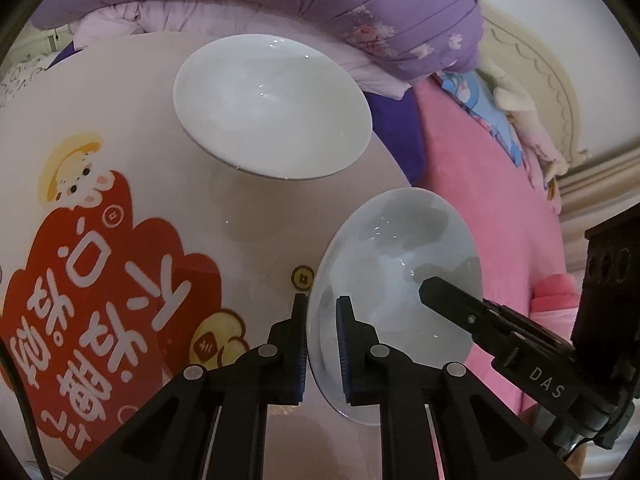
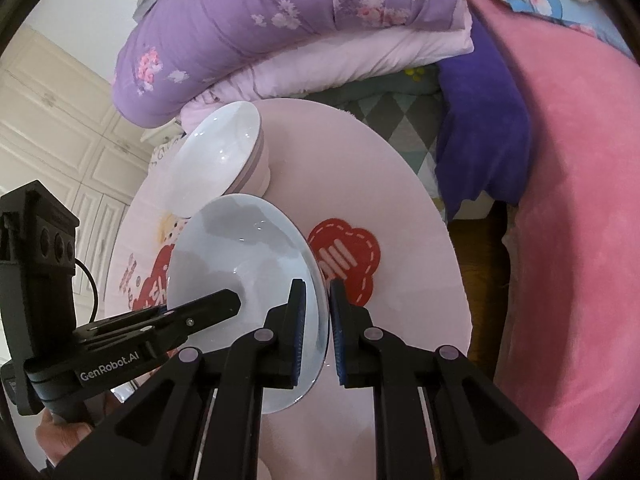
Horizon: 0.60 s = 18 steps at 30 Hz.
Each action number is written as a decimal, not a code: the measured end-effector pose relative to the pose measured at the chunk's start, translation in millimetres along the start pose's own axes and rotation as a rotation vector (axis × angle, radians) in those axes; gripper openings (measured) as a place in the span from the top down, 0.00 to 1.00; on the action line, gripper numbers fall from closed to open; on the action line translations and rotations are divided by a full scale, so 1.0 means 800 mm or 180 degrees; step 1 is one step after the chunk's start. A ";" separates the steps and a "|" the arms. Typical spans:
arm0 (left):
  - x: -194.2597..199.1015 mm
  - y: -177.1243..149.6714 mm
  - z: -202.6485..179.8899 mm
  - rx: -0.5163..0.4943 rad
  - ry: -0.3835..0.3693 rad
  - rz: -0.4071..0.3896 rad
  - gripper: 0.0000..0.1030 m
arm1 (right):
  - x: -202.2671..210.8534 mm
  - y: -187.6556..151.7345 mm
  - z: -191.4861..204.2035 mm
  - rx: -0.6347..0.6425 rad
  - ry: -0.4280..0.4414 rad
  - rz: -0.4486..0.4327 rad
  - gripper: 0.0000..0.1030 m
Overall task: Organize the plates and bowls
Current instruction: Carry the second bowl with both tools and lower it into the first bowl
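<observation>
A pale blue plate [image 1: 400, 280] is held above the round pink table [image 1: 120, 92] by both grippers. My left gripper [image 1: 322, 344] is shut on its near left rim. My right gripper [image 2: 318, 330] is shut on the opposite rim of the same plate [image 2: 240, 268]. Each gripper shows in the other's view: the right one [image 1: 480, 320] and the left one [image 2: 168, 320]. A white bowl [image 1: 272, 108] sits on the table beyond the plate; in the right wrist view the bowl [image 2: 216, 160] has a pink outer wall.
The table [image 2: 380, 184] carries red cartoon prints [image 1: 100, 280]. Behind it lie folded purple floral quilts [image 2: 288, 20]. A pink blanket [image 2: 572, 200] covers the bed at the right. White cupboard doors [image 2: 60, 120] stand at the left.
</observation>
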State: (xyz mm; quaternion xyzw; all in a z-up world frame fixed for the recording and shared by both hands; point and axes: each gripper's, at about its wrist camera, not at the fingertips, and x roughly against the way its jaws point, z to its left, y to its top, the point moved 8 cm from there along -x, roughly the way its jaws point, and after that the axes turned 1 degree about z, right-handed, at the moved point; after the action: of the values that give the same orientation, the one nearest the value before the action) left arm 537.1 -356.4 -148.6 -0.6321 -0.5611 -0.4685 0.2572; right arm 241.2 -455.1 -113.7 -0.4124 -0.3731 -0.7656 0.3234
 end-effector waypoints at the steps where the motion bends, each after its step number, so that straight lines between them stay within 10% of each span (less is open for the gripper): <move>1: 0.004 -0.002 0.000 0.0007 -0.0003 0.0010 0.91 | 0.002 -0.001 0.001 0.0004 0.0001 0.0002 0.88; 18: 0.121 -0.078 0.015 -0.0037 -0.0210 0.0033 0.91 | 0.074 -0.056 0.067 0.0222 0.0175 -0.0080 0.88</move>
State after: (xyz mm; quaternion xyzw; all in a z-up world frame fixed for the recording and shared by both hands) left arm 475.1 -286.2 -81.3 -0.6516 -0.5632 -0.4493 0.2374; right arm 199.4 -398.4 -55.6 -0.3749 -0.3956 -0.7672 0.3380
